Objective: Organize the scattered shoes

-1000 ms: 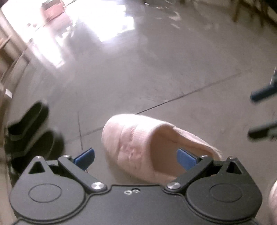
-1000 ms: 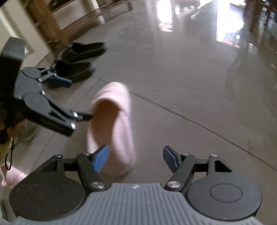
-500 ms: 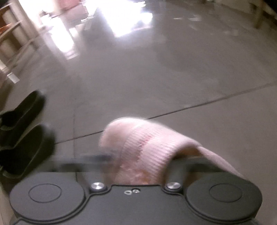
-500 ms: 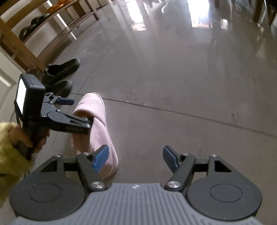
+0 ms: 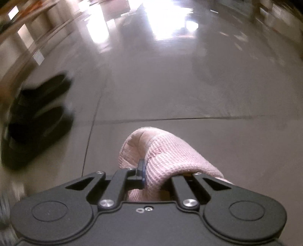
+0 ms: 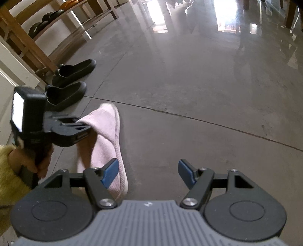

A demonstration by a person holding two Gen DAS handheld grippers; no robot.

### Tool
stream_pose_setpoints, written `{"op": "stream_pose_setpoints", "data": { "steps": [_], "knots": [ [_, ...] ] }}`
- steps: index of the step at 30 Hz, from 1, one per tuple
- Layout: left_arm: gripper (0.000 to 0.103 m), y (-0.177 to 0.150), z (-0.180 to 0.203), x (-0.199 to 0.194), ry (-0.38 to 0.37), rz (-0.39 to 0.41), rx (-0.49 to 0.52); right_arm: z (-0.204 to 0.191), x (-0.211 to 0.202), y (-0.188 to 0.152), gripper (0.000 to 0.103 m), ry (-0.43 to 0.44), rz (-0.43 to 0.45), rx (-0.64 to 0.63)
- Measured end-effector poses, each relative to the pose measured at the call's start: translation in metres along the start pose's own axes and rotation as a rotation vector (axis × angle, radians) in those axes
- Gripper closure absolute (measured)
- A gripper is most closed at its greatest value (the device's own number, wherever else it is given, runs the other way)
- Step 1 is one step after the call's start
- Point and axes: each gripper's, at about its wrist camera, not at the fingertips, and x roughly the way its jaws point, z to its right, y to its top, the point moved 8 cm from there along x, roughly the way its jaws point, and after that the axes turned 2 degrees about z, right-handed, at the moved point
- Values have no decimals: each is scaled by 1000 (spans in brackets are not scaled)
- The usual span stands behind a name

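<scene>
My left gripper (image 5: 162,170) is shut on the upper of a pink knitted slipper (image 5: 166,157) and holds it off the grey floor. In the right wrist view the same slipper (image 6: 108,143) hangs toe-forward from the left gripper (image 6: 83,130), sole facing right. A pair of black shoes (image 6: 70,83) stands side by side on the floor at the left, just beyond the slipper; it shows blurred in the left wrist view (image 5: 36,121). My right gripper (image 6: 148,171) is open and empty, to the right of the slipper's heel.
A wooden shoe rack (image 6: 56,28) runs along the left wall with dark shoes (image 6: 43,20) on a shelf. The polished grey floor (image 6: 198,85) stretches ahead with bright window glare. Wooden furniture legs (image 6: 291,15) stand at the far right.
My left gripper closed on the pink slipper and lifted it off the floor, swinging it toward the black shoes. My right gripper stayed open and drew back a little.
</scene>
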Motion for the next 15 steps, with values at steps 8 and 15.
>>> {"op": "stream_pose_setpoints", "data": {
  "steps": [8, 15],
  "knots": [
    [82, -23, -34, -37, 196, -109, -561, 4, -1, -4, 30, 36, -5, 8],
    [61, -50, -23, -18, 155, -388, -502, -5, -3, -5, 30, 87, 10, -23]
  ]
}}
